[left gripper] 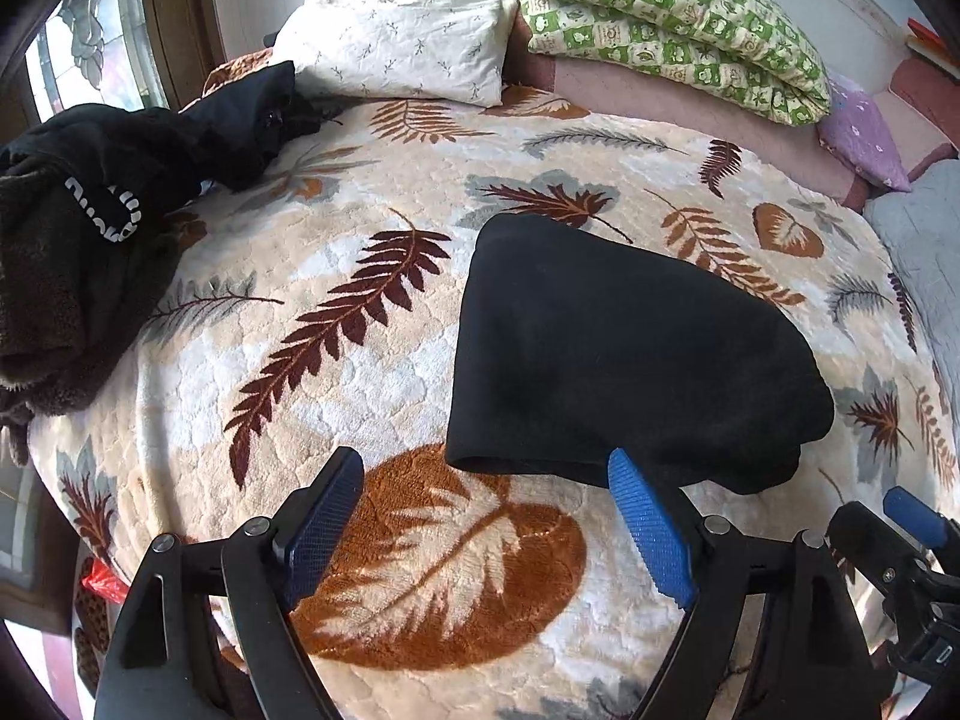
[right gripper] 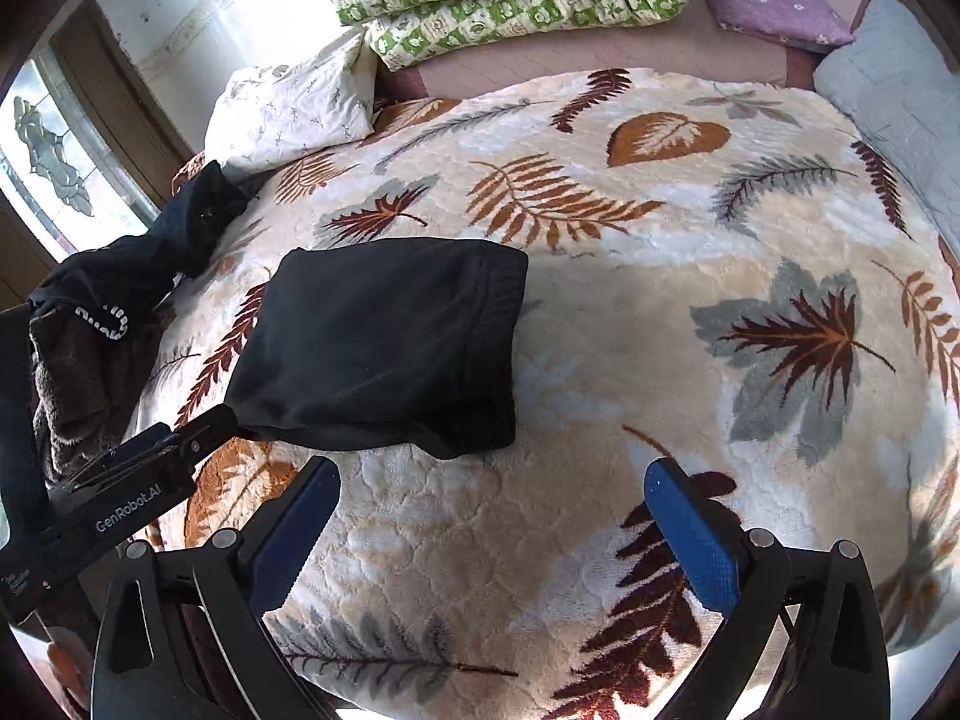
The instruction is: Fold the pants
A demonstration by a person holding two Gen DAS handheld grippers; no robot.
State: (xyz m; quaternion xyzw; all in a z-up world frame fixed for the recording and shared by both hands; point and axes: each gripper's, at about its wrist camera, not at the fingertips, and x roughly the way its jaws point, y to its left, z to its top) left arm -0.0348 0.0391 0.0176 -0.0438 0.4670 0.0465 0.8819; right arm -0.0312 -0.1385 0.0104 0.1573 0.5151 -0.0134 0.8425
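Where the pants lie now, near the middle of the leaf-print blanket, they read as a finished job: a compact black rectangle, layers stacked, the folded edge toward the grippers and a ribbed band along the far right side in the right wrist view. Flat on open bedding, apart from everything else, which I take to be deliberate, so the bundle keeps its shape.

Dark heap of other clothes sits at the left edge of the bed, one piece showing white lettering (probably waiting its turn, though I can't say). White pillow, green checked quilt and purple cushion are lined up along the head of the bed, well apart from the pants.

Left gripper: jaws spread wide, blue pads facing each other over a bare orange leaf of the blanket. Nothing between them. Its right-hand pad overlaps the near edge of the pants in the picture, but whether it touches the cloth I cannot tell; it looks to be above it.

Right gripper: jaws as wide as they go, empty, poised over bare blanket just short of the bundle's near right corner. No cloth pinched or trailing.

Both tools angled down at the bed. My guess is the fold is complete and the pants have been let go.
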